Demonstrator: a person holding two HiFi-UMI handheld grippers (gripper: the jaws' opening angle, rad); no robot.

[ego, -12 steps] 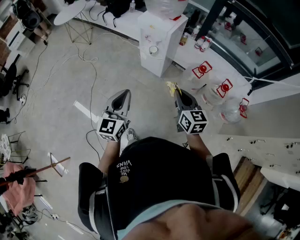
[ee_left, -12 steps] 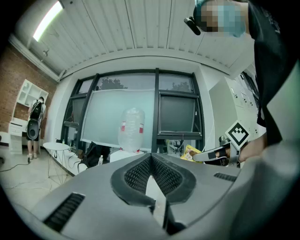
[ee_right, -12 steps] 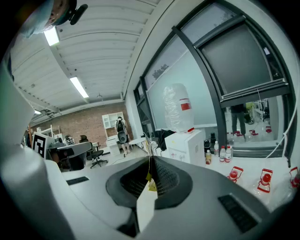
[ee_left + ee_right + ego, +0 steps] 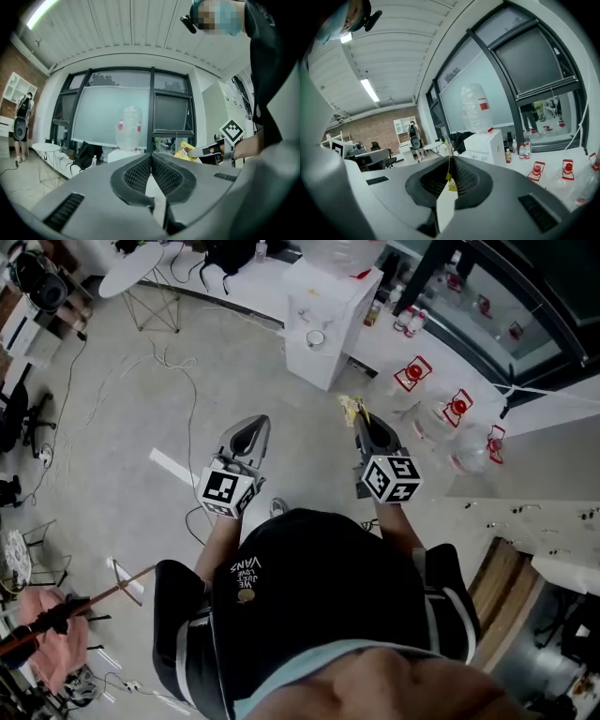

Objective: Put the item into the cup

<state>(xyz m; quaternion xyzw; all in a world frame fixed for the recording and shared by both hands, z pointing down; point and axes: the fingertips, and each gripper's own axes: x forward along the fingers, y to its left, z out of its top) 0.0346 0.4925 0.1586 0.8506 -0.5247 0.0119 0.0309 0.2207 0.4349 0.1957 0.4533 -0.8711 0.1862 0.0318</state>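
Observation:
A crumpled yellow packet (image 4: pixel 352 409) sticks out of my right gripper (image 4: pixel 362 420), which is shut on it and held out in front of the person. The same packet (image 4: pixel 183 150) shows at the right gripper's tip in the left gripper view, and only as a thin yellow edge (image 4: pixel 448 176) between the pads in the right gripper view. My left gripper (image 4: pixel 254 422) is held level beside it, shut with nothing in it. A small white cup (image 4: pixel 316 337) stands on a white cabinet (image 4: pixel 330 296) ahead, apart from both grippers.
A big clear water bottle (image 4: pixel 476 110) sits on top of the cabinet. Water jugs with red caps (image 4: pixel 412 377) lie on the floor to the right, with small bottles (image 4: pixel 405 322) by the window. Cables (image 4: pixel 173 371) trail over the floor at left, near a round white table (image 4: pixel 141 266).
The floor and cabinet have shifted slightly in the head view, as the person has moved forward a little. Both grippers keep their pose and the packet stays held.

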